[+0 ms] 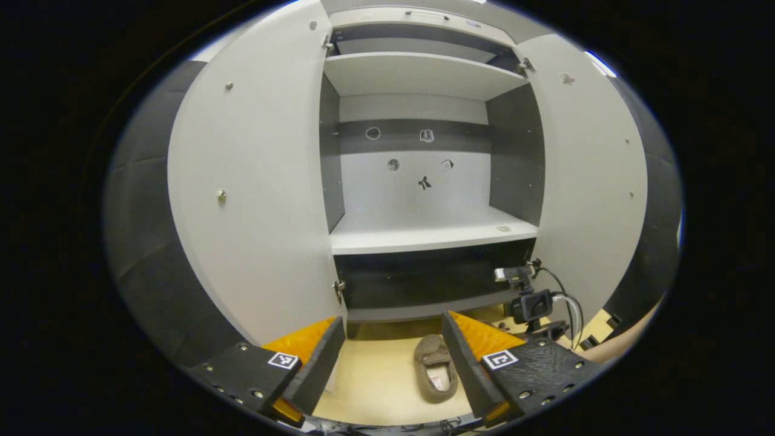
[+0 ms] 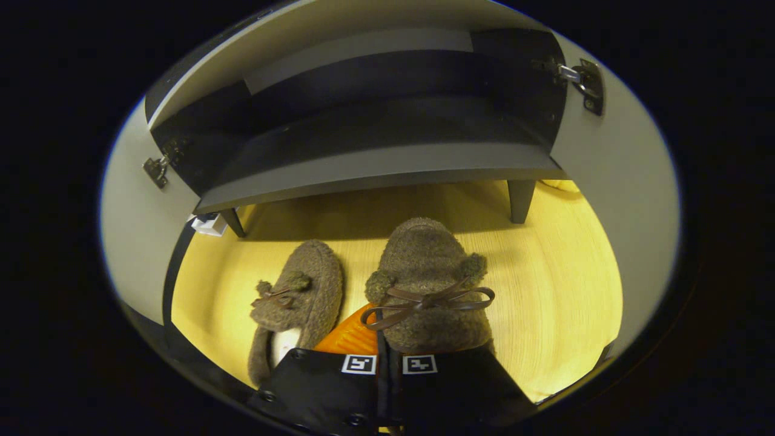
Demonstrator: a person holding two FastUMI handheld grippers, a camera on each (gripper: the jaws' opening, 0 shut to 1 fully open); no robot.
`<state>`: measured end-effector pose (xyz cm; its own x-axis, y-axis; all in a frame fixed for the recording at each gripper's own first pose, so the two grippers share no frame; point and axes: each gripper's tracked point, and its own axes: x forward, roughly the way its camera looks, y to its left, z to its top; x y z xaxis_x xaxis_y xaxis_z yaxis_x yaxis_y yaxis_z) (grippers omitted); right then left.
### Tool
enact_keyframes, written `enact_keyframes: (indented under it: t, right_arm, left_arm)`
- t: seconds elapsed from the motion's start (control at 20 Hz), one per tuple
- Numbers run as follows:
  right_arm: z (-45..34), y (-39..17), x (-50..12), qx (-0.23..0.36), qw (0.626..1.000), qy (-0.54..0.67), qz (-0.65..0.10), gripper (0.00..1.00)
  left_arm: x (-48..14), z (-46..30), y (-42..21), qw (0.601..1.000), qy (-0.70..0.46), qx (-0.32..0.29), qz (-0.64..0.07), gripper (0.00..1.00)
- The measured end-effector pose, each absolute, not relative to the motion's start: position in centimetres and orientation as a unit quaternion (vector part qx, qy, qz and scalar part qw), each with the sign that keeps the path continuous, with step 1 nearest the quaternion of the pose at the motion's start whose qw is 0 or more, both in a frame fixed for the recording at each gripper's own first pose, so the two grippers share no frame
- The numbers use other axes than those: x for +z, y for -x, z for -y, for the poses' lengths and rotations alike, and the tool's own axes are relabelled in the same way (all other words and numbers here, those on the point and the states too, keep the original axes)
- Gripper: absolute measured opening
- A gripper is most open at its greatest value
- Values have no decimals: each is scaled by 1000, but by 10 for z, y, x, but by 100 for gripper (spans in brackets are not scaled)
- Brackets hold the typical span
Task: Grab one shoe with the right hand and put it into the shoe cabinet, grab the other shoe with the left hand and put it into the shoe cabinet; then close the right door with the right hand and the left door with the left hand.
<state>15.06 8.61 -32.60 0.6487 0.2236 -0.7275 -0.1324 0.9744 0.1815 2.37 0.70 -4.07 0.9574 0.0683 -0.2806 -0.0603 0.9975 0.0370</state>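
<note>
Hand-held gripper, right [image 2: 382, 339]: fingers are lying nearly together and are clamping the heel edge of the right shoe [image 2: 427, 284], so it is grasping that shoe; the shoe's toe is pointing toward the cabinet [image 2: 375, 166].
Hand-held gripper, left [image 1: 393, 357]: fingers are standing wide apart, released, holding nothing; it is facing the open cabinet front.
Right shoe: a brown fuzzy slipper with two pompoms and a thin brown bow; it is sitting just in front of the cabinet's bottom edge, over the floor [image 2: 545, 290]. Whether its sole is touching the floor cannot be told.
Left shoe [image 2: 296, 303]: a matching slipper, lying on the floor just beside the right shoe, toe toward the cabinet. In the left gripper view, one slipper [image 1: 436, 366] is lying on the floor between the left fingers, near the right-hand one.
Cabinet: a grey unit on short dark legs, shelves [image 1: 433, 233] standing bare; small stickers are showing on its back panel.
Left door [image 1: 254, 181]: standing open, swung outward.
Right door [image 1: 590, 175]: standing open, swung outward.
Other gripper in the left gripper view: a black device with cables [image 1: 530, 303] is sitting low by the right door, with a forearm [image 1: 617, 345] beside it.
Floor: pale yellow wood grain.
</note>
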Motion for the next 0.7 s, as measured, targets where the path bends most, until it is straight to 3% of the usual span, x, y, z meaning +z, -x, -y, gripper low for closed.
enact_keyframes:
  t: [0.4, 0.5, 0.7]
  right_arm:
    - [-100, -118, -202, 156, 934, -48, -317, 2]
    - [-99, -120, -165, 157, 945, -52, -283, 2]
    - [-87, -135, -89, 154, 961, -39, -226, 2]
  left_arm:
    - [-35, -9, -31, 991, -43, -5, -126, 98]
    - [-32, -2, -37, 992, -26, -18, -120, 94]
    - [-28, 0, -39, 994, -6, -26, -106, 98]
